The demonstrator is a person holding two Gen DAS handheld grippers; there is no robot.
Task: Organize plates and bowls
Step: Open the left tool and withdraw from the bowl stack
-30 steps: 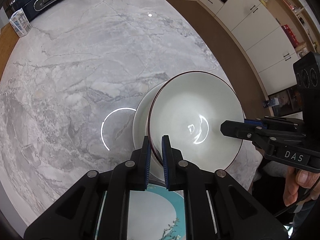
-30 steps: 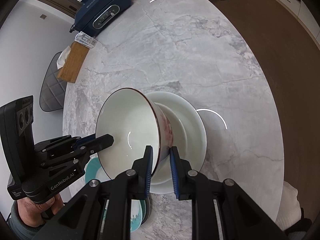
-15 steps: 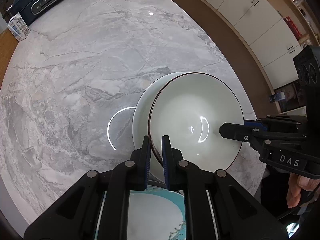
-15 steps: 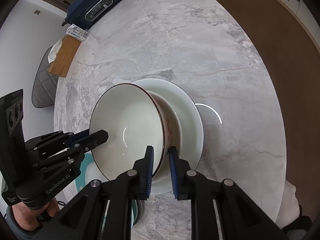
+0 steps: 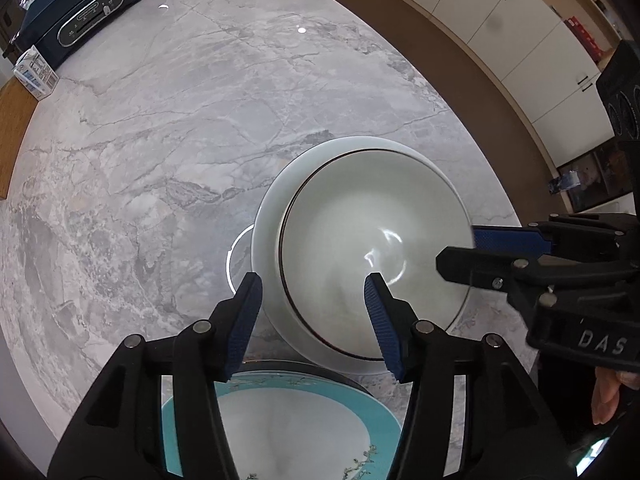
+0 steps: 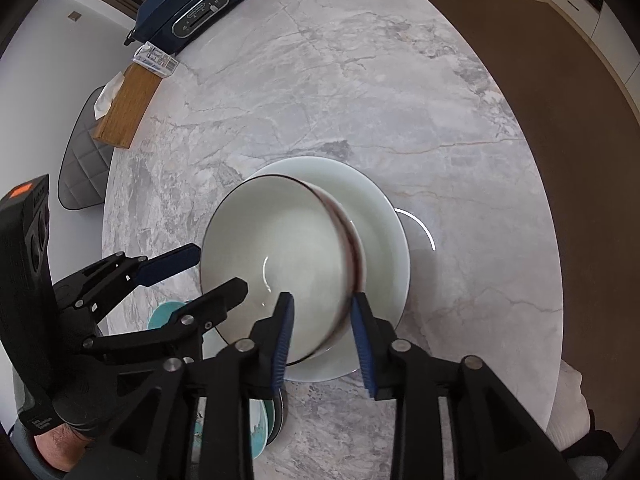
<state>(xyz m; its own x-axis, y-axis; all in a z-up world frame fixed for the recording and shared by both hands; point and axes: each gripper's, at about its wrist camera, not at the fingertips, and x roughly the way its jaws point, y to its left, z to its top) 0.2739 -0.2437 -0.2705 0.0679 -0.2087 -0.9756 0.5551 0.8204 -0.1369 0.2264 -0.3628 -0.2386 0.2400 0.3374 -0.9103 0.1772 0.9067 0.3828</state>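
Now both hand-held grippers have released the bowl [image 5: 372,248].

- Dark-rimmed bowl [image 5: 372,248]: white inside, thin dark rim line, reddish pattern on outer wall; upright, nested in the larger bowl, offset toward one side.
- White bowl [image 6: 382,220]: plain, larger, upright on the marble table, holds the rimmed bowl.
- Teal plate [image 5: 280,420]: white centre, teal border with branch motif; tops a small plate stack just beside the bowls at table edge.
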